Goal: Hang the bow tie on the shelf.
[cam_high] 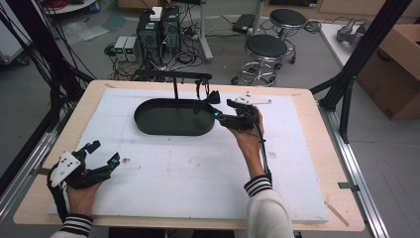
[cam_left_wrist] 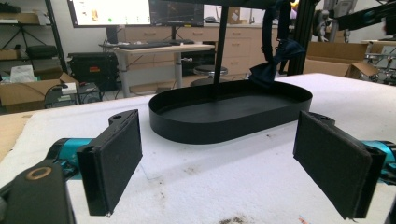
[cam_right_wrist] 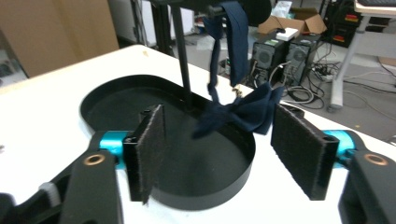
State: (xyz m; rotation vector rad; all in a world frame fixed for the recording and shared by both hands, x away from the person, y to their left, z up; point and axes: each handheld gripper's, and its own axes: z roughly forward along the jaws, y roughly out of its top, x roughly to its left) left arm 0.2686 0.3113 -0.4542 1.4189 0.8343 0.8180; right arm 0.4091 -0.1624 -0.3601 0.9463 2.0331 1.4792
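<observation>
A dark navy bow tie [cam_right_wrist: 243, 112] hangs by its strap from the crossbar of a black stand whose post [cam_right_wrist: 183, 60] rises out of an oval black tray [cam_high: 173, 117]. The bow tie [cam_high: 208, 100] dangles over the tray's right end. My right gripper [cam_high: 218, 115] is at that end, open, its pads [cam_right_wrist: 152, 149] on either side of the bow tie and apart from it. My left gripper [cam_high: 101, 154] rests open near the table's front left corner, far from the tray [cam_left_wrist: 233, 116], with nothing between its pads [cam_left_wrist: 112, 163].
A white foam sheet [cam_high: 198, 168] covers the wooden table [cam_high: 39, 193]. Beyond the far edge stand computer towers [cam_high: 158, 29], cables and two stools [cam_high: 267, 49]. Cardboard boxes [cam_high: 396, 69] sit at the right, beside black frame posts [cam_high: 361, 54].
</observation>
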